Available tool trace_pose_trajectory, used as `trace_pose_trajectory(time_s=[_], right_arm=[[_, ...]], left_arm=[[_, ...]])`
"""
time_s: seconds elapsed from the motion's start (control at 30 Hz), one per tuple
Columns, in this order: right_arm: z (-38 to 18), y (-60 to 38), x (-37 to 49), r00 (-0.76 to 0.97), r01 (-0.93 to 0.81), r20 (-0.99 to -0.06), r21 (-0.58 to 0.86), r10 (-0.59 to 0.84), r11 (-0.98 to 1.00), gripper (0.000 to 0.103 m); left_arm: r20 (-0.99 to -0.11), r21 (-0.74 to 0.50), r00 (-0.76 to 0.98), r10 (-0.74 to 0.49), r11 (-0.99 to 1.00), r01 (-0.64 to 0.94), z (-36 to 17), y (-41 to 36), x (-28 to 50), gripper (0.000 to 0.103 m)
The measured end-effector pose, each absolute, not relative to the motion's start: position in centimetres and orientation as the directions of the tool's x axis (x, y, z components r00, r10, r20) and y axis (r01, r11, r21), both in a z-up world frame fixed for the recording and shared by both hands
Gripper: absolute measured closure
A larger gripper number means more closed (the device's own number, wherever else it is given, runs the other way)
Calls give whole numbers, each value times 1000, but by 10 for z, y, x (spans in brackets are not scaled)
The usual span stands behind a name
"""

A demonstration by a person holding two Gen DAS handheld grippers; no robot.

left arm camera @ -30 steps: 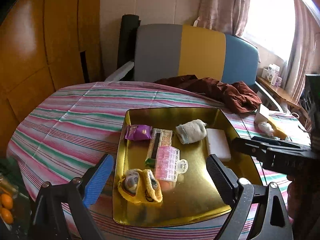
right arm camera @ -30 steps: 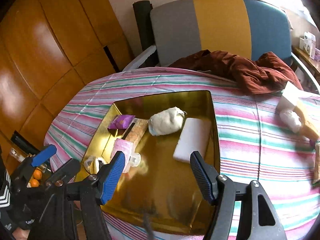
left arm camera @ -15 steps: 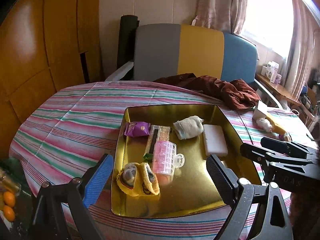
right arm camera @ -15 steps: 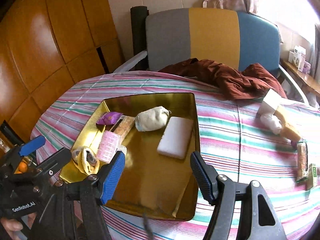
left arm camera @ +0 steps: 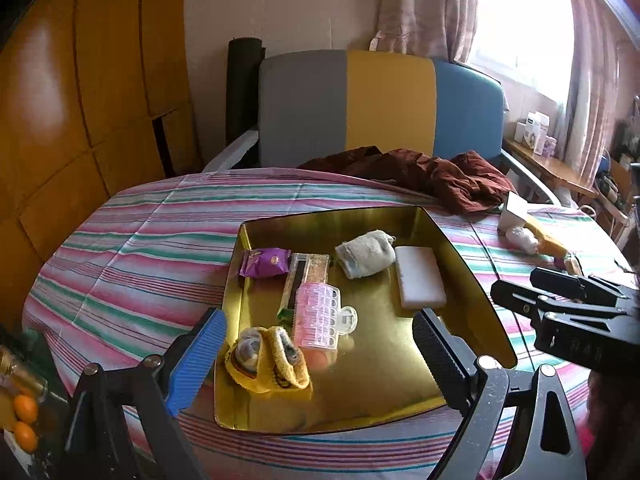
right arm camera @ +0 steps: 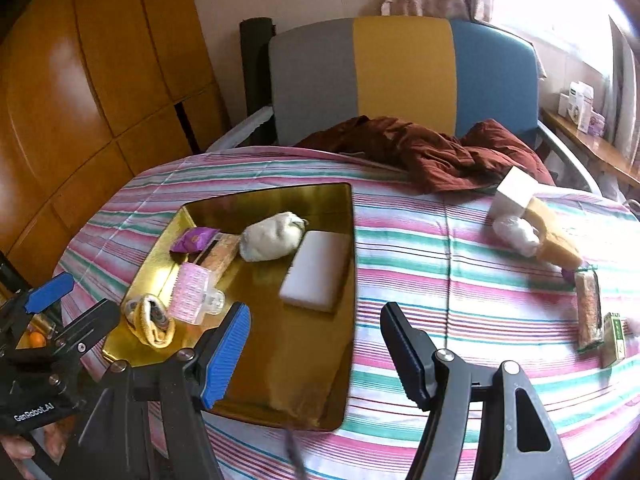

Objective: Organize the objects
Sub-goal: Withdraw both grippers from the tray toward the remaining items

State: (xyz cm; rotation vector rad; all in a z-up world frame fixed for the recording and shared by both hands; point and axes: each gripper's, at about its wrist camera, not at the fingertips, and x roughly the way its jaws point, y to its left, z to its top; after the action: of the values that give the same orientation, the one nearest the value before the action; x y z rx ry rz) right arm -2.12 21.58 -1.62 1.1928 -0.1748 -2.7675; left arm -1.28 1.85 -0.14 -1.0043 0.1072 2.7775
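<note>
Left wrist view: the left gripper (left arm camera: pixel 316 344) hangs wide open and empty over the near end of the shallow gold metal tray (left arm camera: pixel 472 276), much as it did a second ago. The tray holds a yellow knitted sock bundle (left arm camera: pixel 268 364) at about 7 o'clock, a pink ribbed plastic hair roller (left arm camera: pixel 318 314) beside it, a purple foil snack packet (left arm camera: pixel 266 262) at 10 o'clock, a rolled grey-white sock (left arm camera: pixel 366 252) at 12 o'clock and a flat white rectangular block (left arm camera: pixel 420 282) at 2 o'clock. What has changed is at 3 o'clock: the black body of the right gripper (left arm camera: pixel 568 312) has drawn off toward the frame's right edge, away from the tray.

Right wrist view: the right gripper (right arm camera: pixel 316 344) stands half open with nothing between its jaws, and the view has swung rightward, so the tray now sits at 9 o'clock and the striped pink-and-green tablecloth (right arm camera: pixel 440 248) fills the middle. Loose items come into sight at 3 o'clock: a long brown wrapped snack bar (right arm camera: pixel 588 308), a small green-and-white carton (right arm camera: pixel 614 338), a crumpled white plastic wad (right arm camera: pixel 516 234) and a tan block (right arm camera: pixel 554 236). Likely the right hand is heading for one of these to bring it to the tray.
</note>
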Motion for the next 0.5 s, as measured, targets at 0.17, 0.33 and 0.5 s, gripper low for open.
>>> trace_pose_trajectory(time_s=[0.17, 0.33, 0.5], right_arm=[[-21, 237, -19, -679, 20, -723, 160, -131, -987, 34], [-23, 263, -17, -679, -38, -729, 160, -92, -986, 34], [-24, 296, -13, -676, -111, -734, 180, -59, -977, 34]], left_arm=[[-651, 14, -743, 159, -975, -221, -4, 27, -12, 8], [-659, 27, -732, 172, -968, -251, -7, 39, -11, 8], [-665, 43, -723, 186, -957, -285, -9, 52, -10, 8]])
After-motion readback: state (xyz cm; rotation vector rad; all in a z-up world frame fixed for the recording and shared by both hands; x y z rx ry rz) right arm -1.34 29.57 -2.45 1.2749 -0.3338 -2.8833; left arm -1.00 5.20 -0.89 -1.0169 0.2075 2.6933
